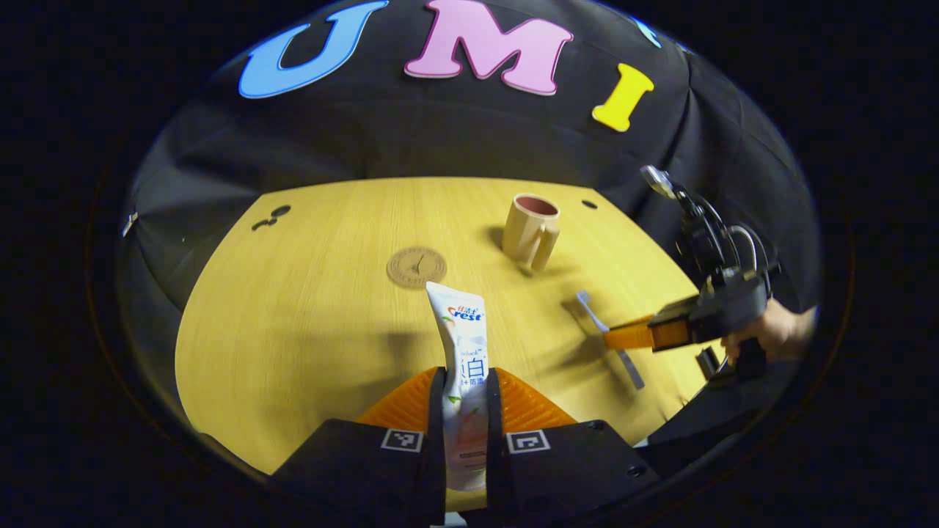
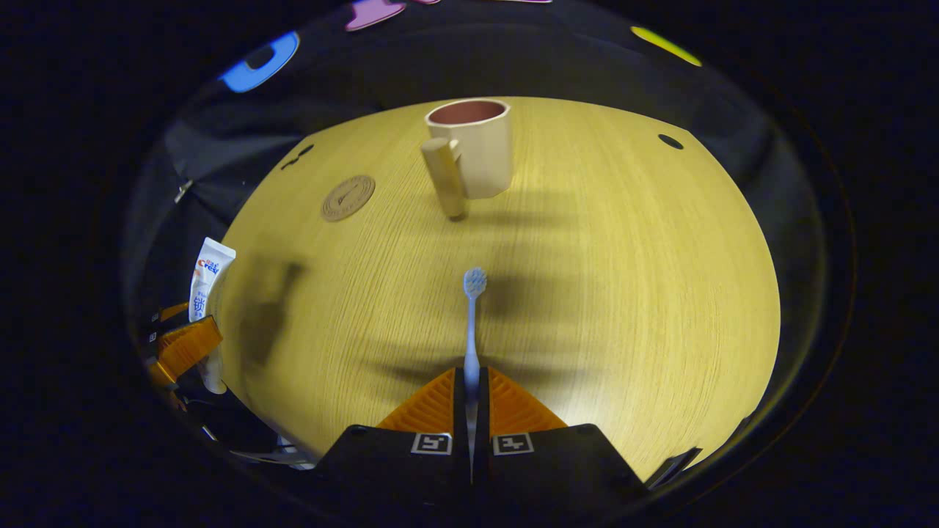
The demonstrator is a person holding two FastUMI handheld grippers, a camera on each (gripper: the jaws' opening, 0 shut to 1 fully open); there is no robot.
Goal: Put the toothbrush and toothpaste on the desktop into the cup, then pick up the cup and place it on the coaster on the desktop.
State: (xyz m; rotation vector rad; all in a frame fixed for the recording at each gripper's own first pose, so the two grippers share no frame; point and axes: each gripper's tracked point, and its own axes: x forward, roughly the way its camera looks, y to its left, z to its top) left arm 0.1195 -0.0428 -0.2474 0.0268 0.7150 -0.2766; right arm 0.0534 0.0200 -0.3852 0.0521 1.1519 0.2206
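Observation:
My left gripper [image 1: 466, 385] is shut on a white toothpaste tube [image 1: 463, 345], which points forward above the wooden table [image 1: 308, 323]. My right gripper [image 2: 471, 381] is shut on the handle of a pale blue toothbrush [image 2: 472, 323], bristle head ahead and lifted over the table [image 2: 623, 279]. A beige cup [image 1: 530, 229] [image 2: 473, 150] with a handle stands upright and empty toward the far side. The round brown coaster [image 1: 416, 266] [image 2: 348, 197] lies flat to the cup's left. In the left gripper view the right gripper [image 1: 612, 336] holds the toothbrush [image 1: 609, 339]. The right gripper view shows the left gripper [image 2: 194, 341] with the tube [image 2: 207, 293] at the far left.
A person's hand [image 1: 770, 334] holds the right gripper at the table's right edge. Small dark holes [image 1: 270, 216] [image 2: 670, 141] mark the tabletop near its far corners. Black cloth hangs behind the table.

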